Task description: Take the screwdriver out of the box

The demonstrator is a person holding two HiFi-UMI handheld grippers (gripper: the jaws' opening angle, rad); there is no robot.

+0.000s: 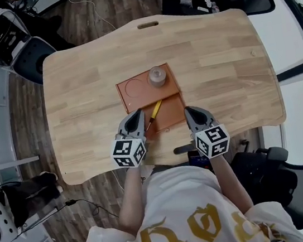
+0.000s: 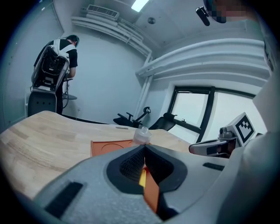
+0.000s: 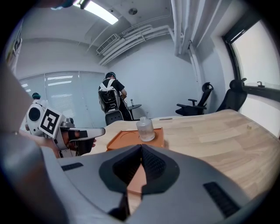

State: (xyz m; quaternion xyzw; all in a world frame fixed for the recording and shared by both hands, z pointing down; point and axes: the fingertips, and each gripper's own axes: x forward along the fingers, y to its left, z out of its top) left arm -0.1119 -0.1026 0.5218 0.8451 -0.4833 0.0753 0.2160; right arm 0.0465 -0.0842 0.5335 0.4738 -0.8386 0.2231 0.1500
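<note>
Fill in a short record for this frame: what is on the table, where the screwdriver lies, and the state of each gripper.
surface: wooden table
box: orange, flat, open, mid-table
screwdriver: yellow handle, lying in the box's near compartment
bottle: clear, upright in the box's far part
left gripper: shut, empty, just left of the screwdriver
right gripper: shut, empty, at the box's near right corner
task state: screwdriver not yet out

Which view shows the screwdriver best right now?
Head view: the screwdriver lies plainly in the box. Left gripper view shows only a yellow sliver of it past the jaws; right gripper view shows none.
</note>
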